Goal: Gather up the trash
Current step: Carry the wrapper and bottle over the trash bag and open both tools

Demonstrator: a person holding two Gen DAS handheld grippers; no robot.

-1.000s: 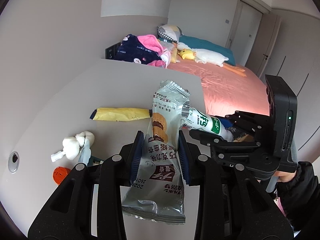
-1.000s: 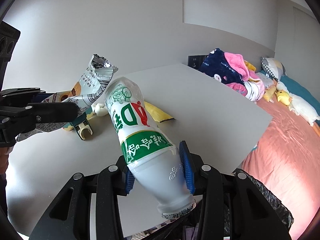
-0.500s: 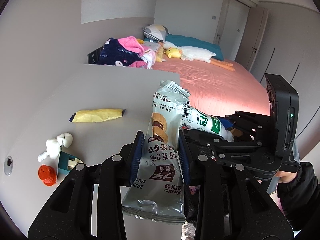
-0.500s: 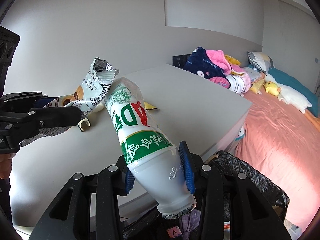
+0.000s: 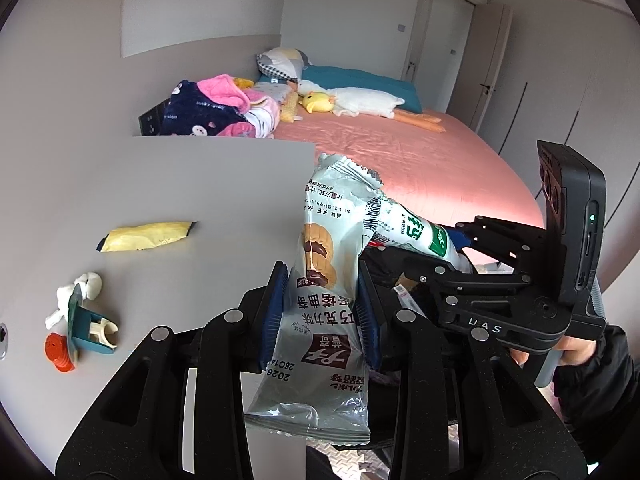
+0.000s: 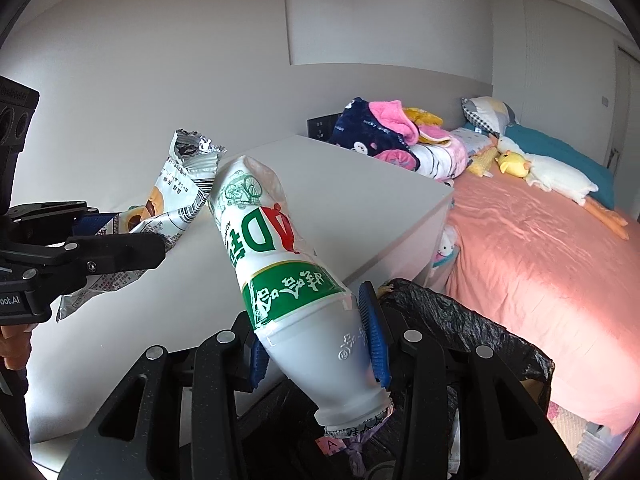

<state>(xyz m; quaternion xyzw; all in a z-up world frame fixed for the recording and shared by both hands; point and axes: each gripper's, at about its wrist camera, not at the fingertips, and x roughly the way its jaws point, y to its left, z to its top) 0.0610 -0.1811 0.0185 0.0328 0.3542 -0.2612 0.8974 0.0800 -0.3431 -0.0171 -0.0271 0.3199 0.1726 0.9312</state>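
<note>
A silver-green biscuit wrapper [image 5: 324,240] stands upright between the blue pads of my left gripper [image 5: 322,288], which is shut on it just off the corner of the grey table [image 5: 200,200]. My right gripper [image 6: 316,340] is shut on the base of a white drink bottle [image 6: 280,264] with a green label, tilted neck-up over a black trash bag [image 6: 460,320]. The left wrist view shows that bottle [image 5: 416,232] behind the wrapper. From the right wrist, the left gripper [image 6: 120,240] and its wrapper [image 6: 180,196] appear at the left.
On the table lie a yellow wrapper [image 5: 146,236], a white crumpled scrap [image 5: 80,292], a teal holder [image 5: 88,328] and an orange cap [image 5: 58,352]. A pink bed [image 6: 540,248] with plush toys and piled clothes [image 5: 216,112] fills the right. A person's hand [image 5: 572,348] grips the right tool.
Both grippers have carried their loads sideways off the table's end; the table items slid left in the left view, and the black bag now lies under the bottle.
</note>
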